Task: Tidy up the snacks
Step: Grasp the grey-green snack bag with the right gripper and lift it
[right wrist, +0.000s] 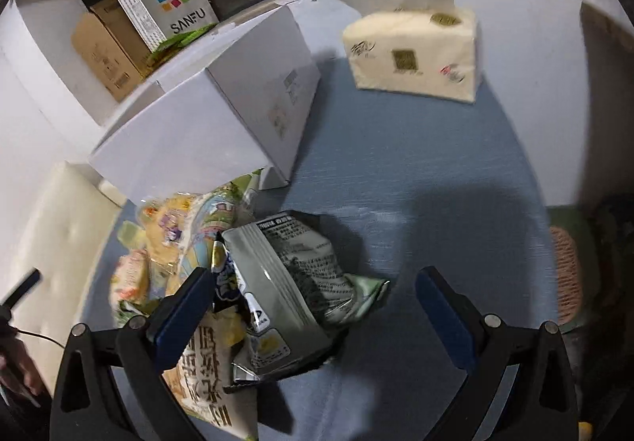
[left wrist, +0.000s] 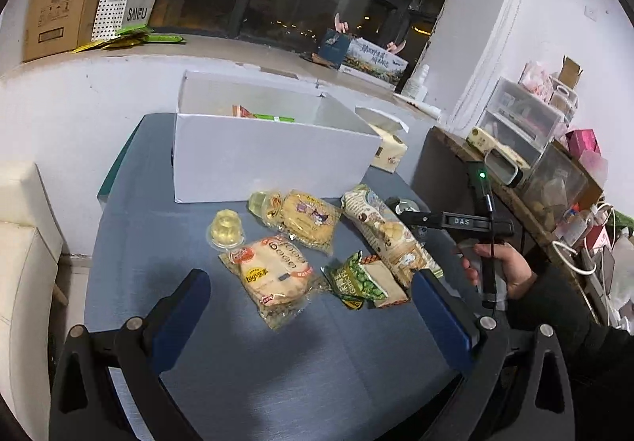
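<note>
- The snacks lie loose on the blue table [left wrist: 277, 381], centre of the left wrist view: a Lay's bag [left wrist: 273, 274], a jelly cup [left wrist: 225, 233], a yellow biscuit pack [left wrist: 307, 219], a green pea packet [left wrist: 356, 280] and a long cookie pack [left wrist: 390, 233], the last two overlapping.
- The white box [left wrist: 273, 159], just behind them, already holds a few packets.
- In the right wrist view the right gripper [right wrist: 313, 306] has its jaws spread wide around a grey-backed packet [right wrist: 293, 282], lower centre; it isn't gripped. Closing here could catch only a crinkled edge, so the packet may slip or drag a neighbour along.
- The left gripper [left wrist: 313, 302] hangs released above the Lay's bag, holding nothing.
- A swing toward the box could clip its near wall, or nudge the tissue pack [right wrist: 414, 54] in the upper right.
</note>
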`<state>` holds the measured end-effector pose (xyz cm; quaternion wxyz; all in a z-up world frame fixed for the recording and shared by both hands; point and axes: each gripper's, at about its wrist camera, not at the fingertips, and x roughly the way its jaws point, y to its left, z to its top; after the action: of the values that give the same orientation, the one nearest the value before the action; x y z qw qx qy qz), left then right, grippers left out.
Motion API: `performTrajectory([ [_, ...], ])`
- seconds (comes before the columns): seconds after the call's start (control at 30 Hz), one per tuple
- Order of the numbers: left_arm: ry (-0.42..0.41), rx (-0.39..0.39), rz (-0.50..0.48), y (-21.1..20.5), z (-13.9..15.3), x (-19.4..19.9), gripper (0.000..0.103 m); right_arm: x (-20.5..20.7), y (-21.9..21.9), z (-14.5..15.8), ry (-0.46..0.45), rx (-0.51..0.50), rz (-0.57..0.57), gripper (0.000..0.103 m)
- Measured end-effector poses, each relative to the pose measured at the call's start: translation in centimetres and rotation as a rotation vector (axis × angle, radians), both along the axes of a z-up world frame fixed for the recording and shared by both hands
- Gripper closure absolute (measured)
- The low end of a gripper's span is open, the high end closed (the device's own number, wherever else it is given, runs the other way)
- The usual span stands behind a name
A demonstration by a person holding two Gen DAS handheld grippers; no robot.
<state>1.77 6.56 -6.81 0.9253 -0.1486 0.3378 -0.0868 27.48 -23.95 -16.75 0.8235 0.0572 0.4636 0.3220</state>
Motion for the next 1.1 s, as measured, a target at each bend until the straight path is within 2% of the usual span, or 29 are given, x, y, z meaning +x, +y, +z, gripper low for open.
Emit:
performTrajectory([
  [0.1, 0.009, 0.005, -0.005, -0.1, -0.3, 0.1, 0.0, 0.0, 0.9, -0.8, -0.008, -0.033, 0.019, 0.001],
  [0.23, 0.018, 0.019, 0.01, 0.2, -0.5, 0.3, 0.0, -0.8, 1.6, -0.7, -0.048, -0.04, 0.069, 0.031],
  [0.33, 0.028, 0.028, 0.012, 0.6, -0.8, 0.8, 0.0, -0.8, 0.4, -0.1, -0.068, -0.023, 0.035, 0.041],
  [0.53, 0.065, 0.031, 0.021, 2.0, -2.1, 3.6, 0.0, -3.3, -3.3, 3.6, -0.156, 0.095, -0.053, 0.043],
  [0.63, 0.097, 0.053, 0.035, 2.6, -3.1, 6.0, 0.0, -5.9, -4.3, 6.1, -0.224, 0.153, -0.053, 0.043],
  [0.87, 0.194, 0.102, 0.07, 3.9, -6.6, 11.5, 0.0, -11.3, -5.4, 9.6, -0.319, 0.185, -0.053, 0.043],
  [1.0, 0.199, 0.132, 0.069, 4.0, -7.9, 13.5, 0.001, -12.7, -5.2, 9.9, -0.314, 0.191, -0.036, 0.043],
  [1.03, 0.195, 0.139, 0.052, 3.7, -8.1, 13.7, 0.006, -12.9, -5.0, 9.8, -0.317, 0.185, -0.033, 0.043],
  [1.07, 0.186, 0.153, 0.036, 3.4, -8.2, 13.8, 0.033, -13.0, -4.8, 9.7, -0.319, 0.176, -0.033, 0.043],
  [1.1, 0.187, 0.183, 0.023, 3.0, -8.4, 13.9, 0.054, -13.1, -4.7, 9.5, -0.319, 0.168, -0.029, 0.043],
])
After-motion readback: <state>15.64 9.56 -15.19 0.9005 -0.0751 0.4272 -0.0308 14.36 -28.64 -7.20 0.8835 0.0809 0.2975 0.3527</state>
